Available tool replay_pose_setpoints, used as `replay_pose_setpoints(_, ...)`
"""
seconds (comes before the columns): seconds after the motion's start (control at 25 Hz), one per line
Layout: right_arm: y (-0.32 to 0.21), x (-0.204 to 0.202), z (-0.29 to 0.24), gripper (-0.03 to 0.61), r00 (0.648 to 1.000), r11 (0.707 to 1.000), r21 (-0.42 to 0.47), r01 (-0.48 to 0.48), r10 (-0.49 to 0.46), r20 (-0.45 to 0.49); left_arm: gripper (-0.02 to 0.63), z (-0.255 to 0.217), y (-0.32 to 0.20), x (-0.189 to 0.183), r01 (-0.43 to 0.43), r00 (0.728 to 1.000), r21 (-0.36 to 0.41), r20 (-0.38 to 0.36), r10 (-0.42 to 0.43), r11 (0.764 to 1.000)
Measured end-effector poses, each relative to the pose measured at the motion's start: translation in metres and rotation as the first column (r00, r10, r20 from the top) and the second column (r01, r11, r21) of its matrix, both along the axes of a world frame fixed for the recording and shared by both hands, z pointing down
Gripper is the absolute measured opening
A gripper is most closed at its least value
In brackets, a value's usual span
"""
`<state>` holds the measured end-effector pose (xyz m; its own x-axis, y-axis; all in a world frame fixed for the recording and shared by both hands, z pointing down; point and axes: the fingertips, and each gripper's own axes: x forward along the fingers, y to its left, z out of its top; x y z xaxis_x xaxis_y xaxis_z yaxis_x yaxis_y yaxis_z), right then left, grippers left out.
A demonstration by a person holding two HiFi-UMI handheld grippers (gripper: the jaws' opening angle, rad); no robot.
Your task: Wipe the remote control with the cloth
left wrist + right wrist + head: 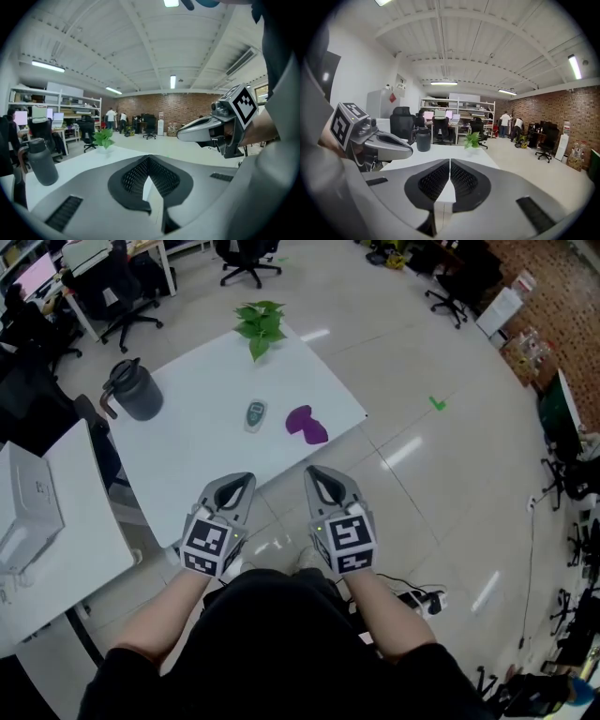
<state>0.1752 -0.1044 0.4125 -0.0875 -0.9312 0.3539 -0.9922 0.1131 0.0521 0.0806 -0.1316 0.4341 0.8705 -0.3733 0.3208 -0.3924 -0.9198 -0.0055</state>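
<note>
A small grey remote control (255,414) lies on the white table (202,465), with a purple cloth (306,424) just to its right. My left gripper (240,481) and right gripper (318,474) hover side by side near the table's front edge, short of both objects. Both are shut with nothing between the jaws. In the left gripper view the left gripper (149,161) has its black pads together; the right gripper (449,163) looks the same in its own view. Neither gripper view shows the remote or the cloth.
A dark grey jug (135,389) stands at the table's left, a green plant (260,324) at its far end. A second white desk with a white box (28,507) sits to the left. Office chairs (248,257) and tiled floor surround the table.
</note>
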Motion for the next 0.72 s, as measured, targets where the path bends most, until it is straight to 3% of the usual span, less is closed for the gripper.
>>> replay_pose_setpoints(0.72,0.043,-0.013,-0.019,0.018,0.990,0.990,0.029,0.141,-0.141,-0.024,0.003,-0.029,0.048,0.016,0.068,0.997,0.069,-0.032,-0.066,0.995)
